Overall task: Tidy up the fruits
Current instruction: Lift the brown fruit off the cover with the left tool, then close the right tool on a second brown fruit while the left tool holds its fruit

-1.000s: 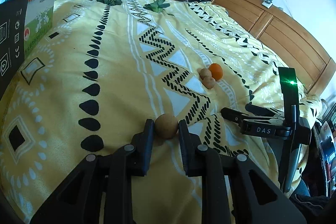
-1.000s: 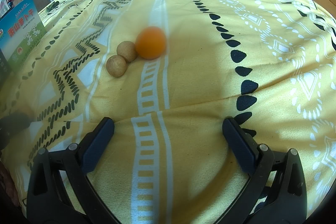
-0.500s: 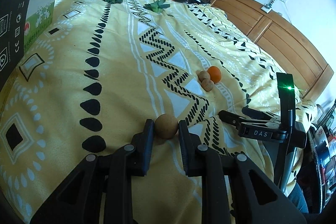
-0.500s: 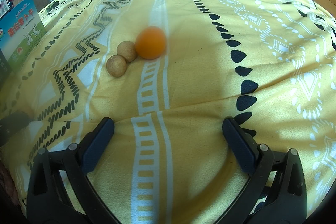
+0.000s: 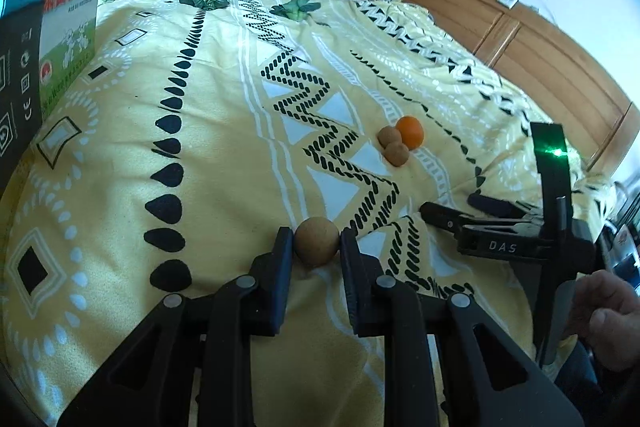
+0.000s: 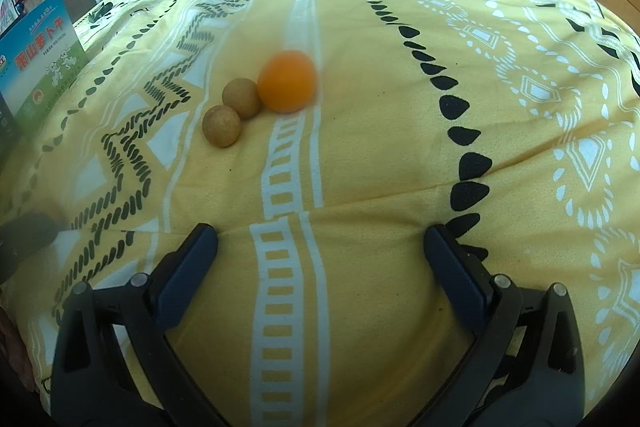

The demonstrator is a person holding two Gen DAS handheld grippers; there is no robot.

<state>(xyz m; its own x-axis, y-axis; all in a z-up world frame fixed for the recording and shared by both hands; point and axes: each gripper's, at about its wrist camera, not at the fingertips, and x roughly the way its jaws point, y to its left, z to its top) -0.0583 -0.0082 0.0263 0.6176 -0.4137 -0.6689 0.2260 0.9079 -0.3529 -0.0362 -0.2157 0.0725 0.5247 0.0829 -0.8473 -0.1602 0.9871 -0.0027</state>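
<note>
A: Item one, your left tool [image 5: 316,243]: narrow, clamped on one brown round fruit [image 5: 317,241], lower centre of the left wrist view, low over the yellow bed cover [image 5: 224,155].

B: Item two, your right tool [image 6: 320,247]: jaws wide, nothing between them, bottom of the right wrist view.

A: Item three, the group: an orange [image 6: 286,81] touching two brown fruits [image 6: 240,98], centre-left of the right wrist view, well apart from the held fruit.

B: Step in hand, as I judge it: you are carrying the stray fruit to that group. Next move calls for setting it just beside the two brown ones, then releasing without knocking them.
</note>
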